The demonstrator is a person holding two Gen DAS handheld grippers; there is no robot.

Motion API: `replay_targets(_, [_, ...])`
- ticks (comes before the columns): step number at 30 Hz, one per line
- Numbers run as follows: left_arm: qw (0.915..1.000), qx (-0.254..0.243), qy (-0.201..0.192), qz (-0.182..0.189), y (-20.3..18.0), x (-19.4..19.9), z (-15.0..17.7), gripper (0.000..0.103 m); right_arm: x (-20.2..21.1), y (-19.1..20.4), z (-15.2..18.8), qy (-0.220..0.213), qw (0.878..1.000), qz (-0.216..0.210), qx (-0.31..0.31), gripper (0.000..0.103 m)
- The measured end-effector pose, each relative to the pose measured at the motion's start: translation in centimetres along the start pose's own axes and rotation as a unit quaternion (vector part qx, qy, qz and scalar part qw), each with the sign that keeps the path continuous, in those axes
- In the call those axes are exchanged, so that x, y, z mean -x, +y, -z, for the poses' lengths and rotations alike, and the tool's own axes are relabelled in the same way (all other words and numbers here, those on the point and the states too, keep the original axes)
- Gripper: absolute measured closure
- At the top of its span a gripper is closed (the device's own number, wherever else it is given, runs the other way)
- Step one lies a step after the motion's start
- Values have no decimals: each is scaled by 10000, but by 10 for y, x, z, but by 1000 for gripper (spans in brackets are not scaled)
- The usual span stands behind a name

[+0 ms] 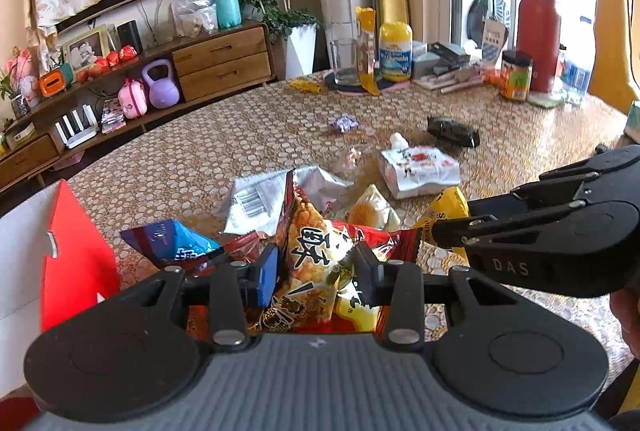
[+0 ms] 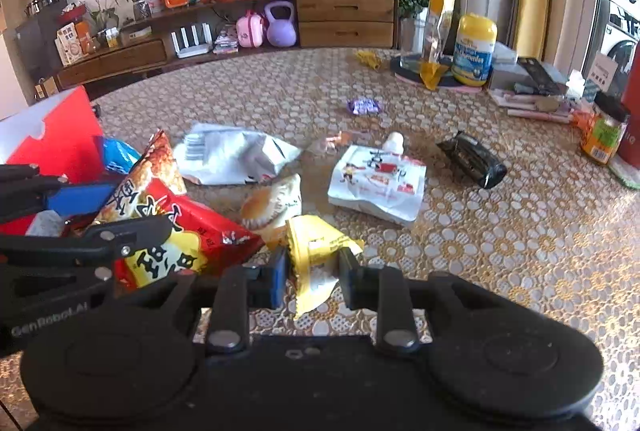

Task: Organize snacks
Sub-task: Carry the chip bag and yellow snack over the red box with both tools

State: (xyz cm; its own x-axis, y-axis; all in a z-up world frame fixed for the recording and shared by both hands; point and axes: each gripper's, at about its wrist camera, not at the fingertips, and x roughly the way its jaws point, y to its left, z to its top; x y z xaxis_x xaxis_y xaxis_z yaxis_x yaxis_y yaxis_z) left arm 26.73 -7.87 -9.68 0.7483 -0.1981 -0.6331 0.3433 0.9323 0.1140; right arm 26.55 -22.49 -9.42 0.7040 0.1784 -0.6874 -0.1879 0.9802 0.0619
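Observation:
My left gripper (image 1: 316,271) is shut on a red and yellow snack bag (image 1: 316,251), also in the right wrist view (image 2: 168,227). My right gripper (image 2: 314,273) is shut on a small yellow packet (image 2: 316,247), seen beside its fingers in the left wrist view (image 1: 444,207). Loose on the table lie a blue snack bag (image 1: 176,239), a white foil bag (image 2: 236,155), a wrapped bun (image 2: 272,203), a white pouch (image 2: 380,183), a black packet (image 2: 472,159) and a purple candy (image 2: 364,107).
A red and white box (image 1: 76,255) stands at the table's left edge. At the far side stand a glass (image 1: 344,61), a yellow-lidded jar (image 1: 395,51), books (image 1: 444,69), a small jar (image 1: 516,75) and a red flask (image 1: 538,27). The lace-patterned table (image 2: 500,239) extends right.

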Motion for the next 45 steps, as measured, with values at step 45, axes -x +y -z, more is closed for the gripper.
replay_targets(45, [9729,1204,-600,-1883,146,218,9,63,122,208,-72,-1132,9765,-1214,1375,78])
